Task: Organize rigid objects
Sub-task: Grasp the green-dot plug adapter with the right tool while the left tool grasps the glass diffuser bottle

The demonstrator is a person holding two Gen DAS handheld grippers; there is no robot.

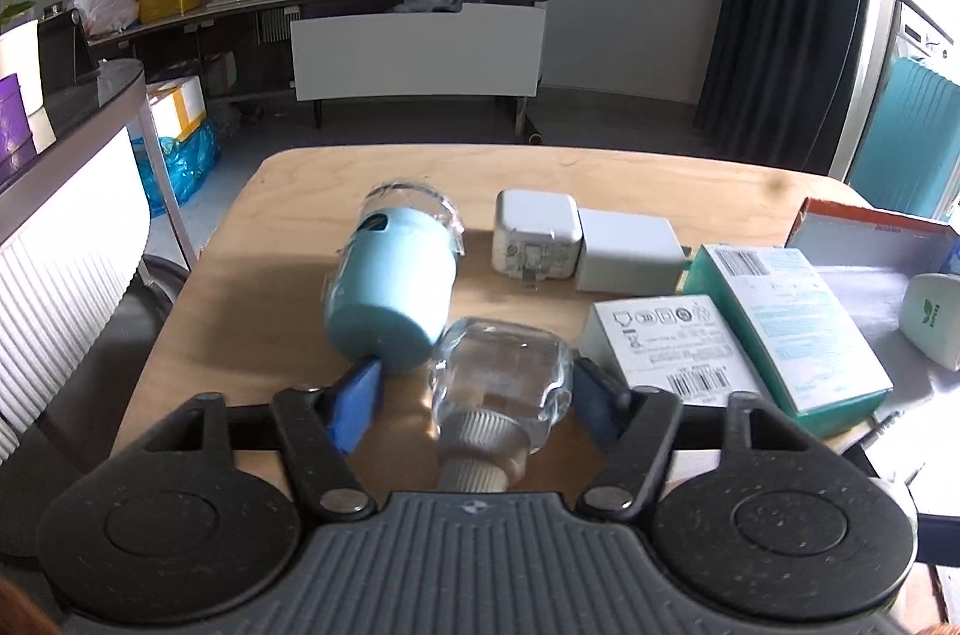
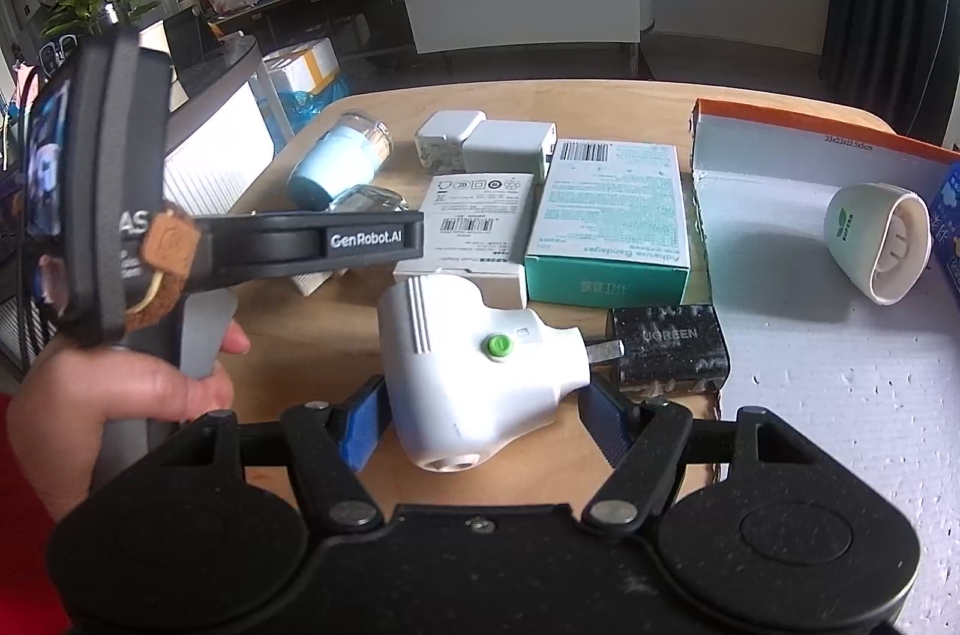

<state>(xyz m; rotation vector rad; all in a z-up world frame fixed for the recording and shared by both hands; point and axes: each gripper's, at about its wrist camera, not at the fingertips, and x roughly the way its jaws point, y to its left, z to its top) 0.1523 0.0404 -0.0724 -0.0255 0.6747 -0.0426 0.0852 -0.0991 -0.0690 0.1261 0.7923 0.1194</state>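
A: Left side?
B: My left tool (image 1: 474,395) tips down over the worktop (image 1: 300,215), jaws apart, with the glass jar (image 1: 504,371) loose between them. My left hand (image 2: 126,395) wraps its handle.
A: Right?
B: My right tool (image 2: 483,419), above the same worktop, clamps the white adapter (image 2: 468,371).

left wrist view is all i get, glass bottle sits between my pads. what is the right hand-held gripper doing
Observer: The right hand-held gripper is shut on a white plug adapter with a green button.
Operator: anything close to it
Observer: A black charger lies right at the adapter's metal prongs.
Operator: white cup on my far right is cut off, how does it lie
Observer: The white cup lies on its side in the box, with its wide end turned to the right of the right wrist view.
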